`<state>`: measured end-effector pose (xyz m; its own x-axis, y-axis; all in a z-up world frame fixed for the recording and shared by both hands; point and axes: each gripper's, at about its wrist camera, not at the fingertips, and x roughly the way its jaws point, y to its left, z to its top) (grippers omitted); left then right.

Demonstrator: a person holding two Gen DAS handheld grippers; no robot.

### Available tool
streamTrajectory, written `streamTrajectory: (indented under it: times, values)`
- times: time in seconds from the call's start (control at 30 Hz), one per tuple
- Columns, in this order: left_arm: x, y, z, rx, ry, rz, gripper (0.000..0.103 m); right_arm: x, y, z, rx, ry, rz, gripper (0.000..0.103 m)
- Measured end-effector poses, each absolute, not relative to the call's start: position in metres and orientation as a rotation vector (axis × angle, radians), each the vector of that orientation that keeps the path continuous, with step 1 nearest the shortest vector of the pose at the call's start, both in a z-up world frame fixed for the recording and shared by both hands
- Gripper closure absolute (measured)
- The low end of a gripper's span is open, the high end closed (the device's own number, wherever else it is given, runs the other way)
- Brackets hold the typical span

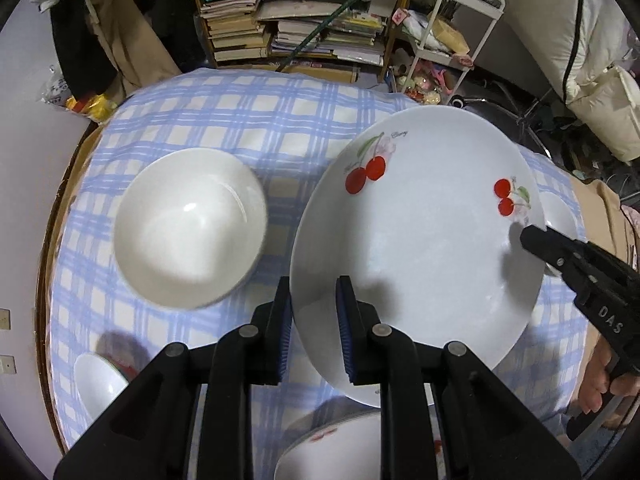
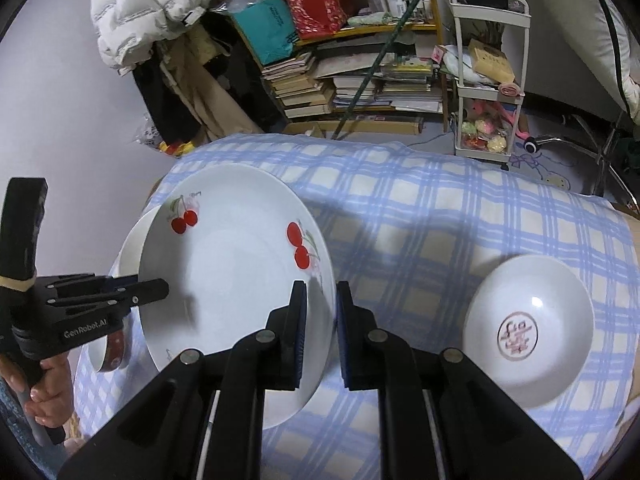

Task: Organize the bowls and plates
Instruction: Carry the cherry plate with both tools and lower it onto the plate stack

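A large white plate with red cherries (image 1: 420,240) (image 2: 236,264) is held above the blue-checked tablecloth (image 1: 240,120) (image 2: 420,216). My left gripper (image 1: 314,332) straddles its near left rim, jaws on either side. My right gripper (image 2: 322,328) straddles the opposite rim and shows in the left wrist view (image 1: 532,240). A plain white bowl (image 1: 190,226) sits left of the plate. A white bowl with a red emblem (image 2: 528,328) sits to the right. A cherry-patterned dish (image 1: 332,448) lies below the plate.
A small bowl (image 1: 100,384) sits at the table's near left edge. Another white dish (image 2: 132,240) lies behind the plate. A cluttered bookshelf (image 1: 304,20) and a white trolley (image 2: 488,80) stand beyond the table.
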<state>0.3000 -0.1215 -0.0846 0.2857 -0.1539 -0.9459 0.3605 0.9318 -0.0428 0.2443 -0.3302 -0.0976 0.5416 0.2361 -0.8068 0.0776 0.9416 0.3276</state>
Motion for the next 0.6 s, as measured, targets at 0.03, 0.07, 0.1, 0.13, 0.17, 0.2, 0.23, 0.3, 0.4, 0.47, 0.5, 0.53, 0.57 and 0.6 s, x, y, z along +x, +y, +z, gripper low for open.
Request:
streamTrajectory:
  times: [0.03, 0.07, 0.1, 0.13, 0.17, 0.2, 0.23, 0.3, 0.4, 0.47, 0.5, 0.53, 0.57, 0.6]
  values:
    - [0.296, -0.118, -0.081, 0.190, 1.233, -0.349, 0.084, 0.239, -0.327, -0.096, 0.346, 0.999, 0.098, 0.087]
    - [0.291, -0.115, -0.078, 0.187, 1.228, -0.350, 0.084, 0.234, -0.324, -0.094, 0.340, 1.002, 0.100, 0.087]
    - [0.285, -0.112, -0.074, 0.190, 1.222, -0.352, 0.083, 0.229, -0.321, -0.093, 0.336, 1.001, 0.101, 0.087]
    - [0.280, -0.110, -0.072, 0.194, 1.219, -0.352, 0.083, 0.223, -0.317, -0.091, 0.331, 1.002, 0.099, 0.087]
    - [0.274, -0.108, -0.070, 0.197, 1.215, -0.352, 0.083, 0.219, -0.314, -0.089, 0.329, 1.002, 0.099, 0.087]
    - [0.266, -0.104, -0.069, 0.203, 1.211, -0.356, 0.083, 0.215, -0.314, -0.088, 0.330, 1.001, 0.100, 0.087]
    - [0.261, -0.103, -0.068, 0.201, 1.210, -0.356, 0.083, 0.208, -0.310, -0.085, 0.328, 1.001, 0.099, 0.087]
    - [0.248, -0.096, -0.068, 0.202, 1.213, -0.362, 0.083, 0.200, -0.306, -0.081, 0.325, 0.996, 0.100, 0.087]
    - [0.225, -0.086, -0.068, 0.192, 1.216, -0.374, 0.083, 0.182, -0.297, -0.071, 0.312, 0.985, 0.106, 0.087]
    - [0.214, -0.080, -0.070, 0.175, 1.222, -0.376, 0.083, 0.168, -0.291, -0.064, 0.303, 0.973, 0.112, 0.087]
    - [0.207, -0.077, -0.071, 0.174, 1.224, -0.375, 0.083, 0.162, -0.288, -0.062, 0.301, 0.968, 0.113, 0.087]
    - [0.200, -0.075, -0.072, 0.172, 1.225, -0.373, 0.083, 0.157, -0.285, -0.059, 0.301, 0.961, 0.115, 0.087]
    - [0.194, -0.073, -0.073, 0.170, 1.227, -0.374, 0.083, 0.150, -0.282, -0.055, 0.297, 0.955, 0.119, 0.087]
    - [0.187, -0.070, -0.076, 0.161, 1.233, -0.375, 0.083, 0.146, -0.279, -0.052, 0.295, 0.948, 0.122, 0.087]
